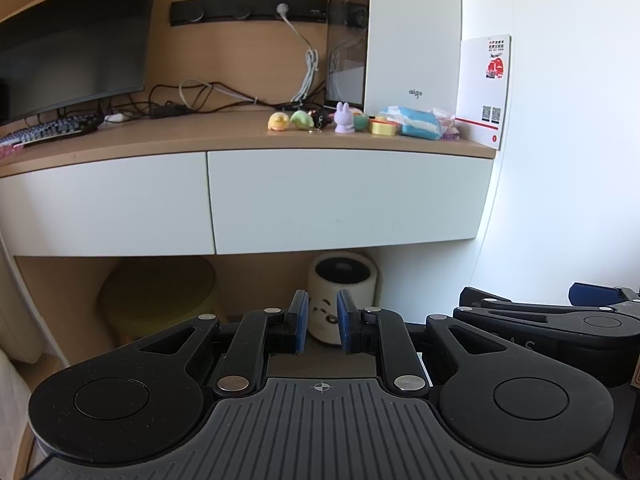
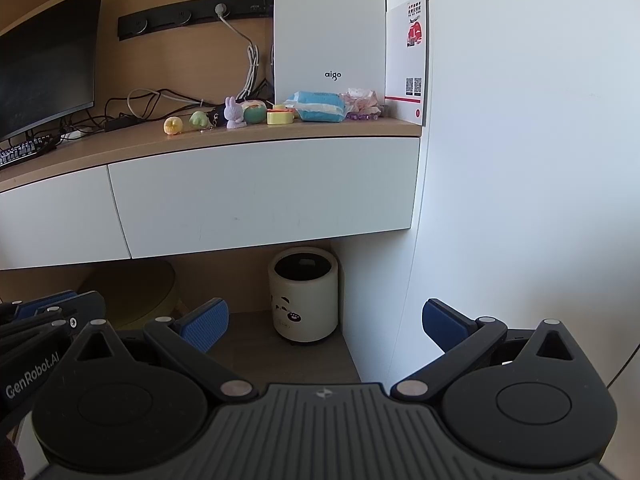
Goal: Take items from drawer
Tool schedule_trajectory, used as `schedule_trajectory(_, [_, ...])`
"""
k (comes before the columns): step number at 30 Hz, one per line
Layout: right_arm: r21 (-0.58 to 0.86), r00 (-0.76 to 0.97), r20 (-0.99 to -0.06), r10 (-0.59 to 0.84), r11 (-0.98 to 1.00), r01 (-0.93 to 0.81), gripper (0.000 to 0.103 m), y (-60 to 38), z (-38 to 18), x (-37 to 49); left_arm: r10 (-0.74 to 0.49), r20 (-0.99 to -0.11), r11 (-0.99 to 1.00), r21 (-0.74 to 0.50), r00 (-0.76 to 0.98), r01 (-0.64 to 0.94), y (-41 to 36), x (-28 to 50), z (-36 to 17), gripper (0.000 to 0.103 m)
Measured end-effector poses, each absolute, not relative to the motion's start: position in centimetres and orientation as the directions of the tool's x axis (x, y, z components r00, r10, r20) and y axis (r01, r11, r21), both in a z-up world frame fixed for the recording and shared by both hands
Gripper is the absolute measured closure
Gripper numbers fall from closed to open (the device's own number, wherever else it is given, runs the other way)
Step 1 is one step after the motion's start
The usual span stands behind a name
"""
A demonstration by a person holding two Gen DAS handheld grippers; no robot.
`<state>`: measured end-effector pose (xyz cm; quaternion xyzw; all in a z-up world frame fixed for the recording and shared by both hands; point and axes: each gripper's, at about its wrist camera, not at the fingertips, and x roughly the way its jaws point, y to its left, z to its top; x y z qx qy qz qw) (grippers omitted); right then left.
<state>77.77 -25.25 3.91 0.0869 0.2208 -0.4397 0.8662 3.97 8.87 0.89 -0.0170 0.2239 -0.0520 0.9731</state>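
Observation:
Two white drawer fronts sit shut under the wooden desk top: the right drawer (image 1: 348, 200) (image 2: 264, 196) and the left drawer (image 1: 104, 204) (image 2: 56, 220). Neither shows a handle. My left gripper (image 1: 323, 316) hangs low in front of the right drawer, well short of it, its blue pads a narrow gap apart with nothing between them. To its right my right gripper (image 2: 324, 320) stands wide open and empty, at about the same height. Small items line the desk top: a yellow toy (image 1: 278, 121), a purple rabbit figure (image 1: 345, 119) and a blue soft pack (image 1: 412, 122).
A white computer case (image 1: 412, 36) and a white card (image 1: 482, 88) stand at the desk's right end against the wall. At the left are a monitor (image 1: 72, 40) and a keyboard (image 1: 52, 130). Under the desk stand a cream bin (image 2: 304, 296) and a round stool (image 1: 160, 296).

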Motion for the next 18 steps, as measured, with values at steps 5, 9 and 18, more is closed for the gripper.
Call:
schedule_trajectory(5, [-0.044, 0.513, -0.464, -0.722, 0.598, 0.801, 0.000, -25.12, 3.67, 77.74, -0.110, -0.437, 0.994, -0.057, 0.893, 0.095, 8.89, 3.93, 0.79, 0.085])
schedule_trajectory(9, [-0.043, 0.513, -0.466, -0.721, 0.597, 0.801, 0.000, -25.08, 3.62, 77.70, -0.112, -0.437, 0.994, -0.058, 0.892, 0.097, 8.95, 3.93, 0.74, 0.085])
schedule_trajectory(18, [-0.042, 0.512, -0.472, -0.717, 0.599, 0.800, 0.000, -25.04, 3.49, 77.75, -0.113, -0.440, 0.994, -0.060, 0.891, 0.096, 8.92, 3.97, 0.66, 0.085])
